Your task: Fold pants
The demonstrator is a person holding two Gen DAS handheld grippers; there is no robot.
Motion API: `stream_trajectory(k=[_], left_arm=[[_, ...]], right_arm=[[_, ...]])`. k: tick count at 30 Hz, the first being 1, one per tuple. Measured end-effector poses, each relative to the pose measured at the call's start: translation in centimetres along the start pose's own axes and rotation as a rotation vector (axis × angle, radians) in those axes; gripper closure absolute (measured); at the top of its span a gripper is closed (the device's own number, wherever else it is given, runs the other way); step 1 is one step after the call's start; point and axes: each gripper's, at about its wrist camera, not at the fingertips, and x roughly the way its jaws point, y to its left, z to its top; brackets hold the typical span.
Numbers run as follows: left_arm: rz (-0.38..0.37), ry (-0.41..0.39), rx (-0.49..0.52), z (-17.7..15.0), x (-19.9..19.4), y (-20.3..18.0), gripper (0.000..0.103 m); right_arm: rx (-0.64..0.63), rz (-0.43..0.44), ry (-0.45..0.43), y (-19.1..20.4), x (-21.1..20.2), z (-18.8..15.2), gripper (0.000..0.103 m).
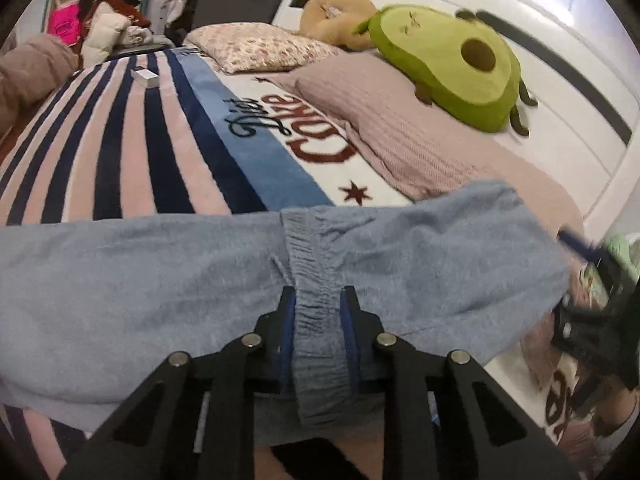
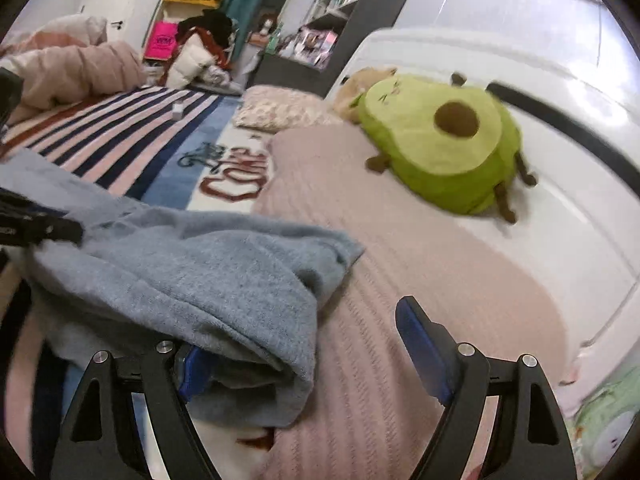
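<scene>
Pants (image 1: 160, 276) are lying across the bed (image 1: 120, 140), long axis crosswise to both claws. Left claw (image 1: 318, 300) is pinching the waistband (image 1: 316, 320) at mid-length; right claw (image 2: 304, 344), gaping wide, is straddling the folded right-hand end ungripped.

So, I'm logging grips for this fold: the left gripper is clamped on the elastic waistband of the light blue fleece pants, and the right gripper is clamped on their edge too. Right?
Not quite. The left gripper is clamped on the elastic waistband of the light blue fleece pants, but the right gripper stands open. The right wrist view shows its jaws wide apart, the pants' edge lying loose by one finger.
</scene>
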Motion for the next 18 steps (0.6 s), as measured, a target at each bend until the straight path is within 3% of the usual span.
stream_trajectory(k=[4,6,13,16,18], left_arm=[[-0.027,-0.008,-0.036,0.5,-0.6,1.0,0.098],[-0.017,-0.001,-0.024,0.4,-0.4,0.9,0.098],[0.013,0.022,-0.003,0.1,0.4,0.7,0.097],[0.031,0.026,0.017,0.0,0.6,0.5,0.097],[0.039,0.035,0.027,-0.1,0.8,0.3,0.097]], right_arm=[[0.124,0.202,0.105,0.0,0.6,-1.8,0.021],[0.150,0.244,0.127,0.9,0.9,-2.7,0.013],[-0.034,-0.071,0.058,4.5,2.3,-2.2,0.014],[-0.079,-0.153,0.054,3.8,1.7,-2.5,0.014],[-0.079,-0.154,0.072,2.6,1.4,-2.8,0.014]])
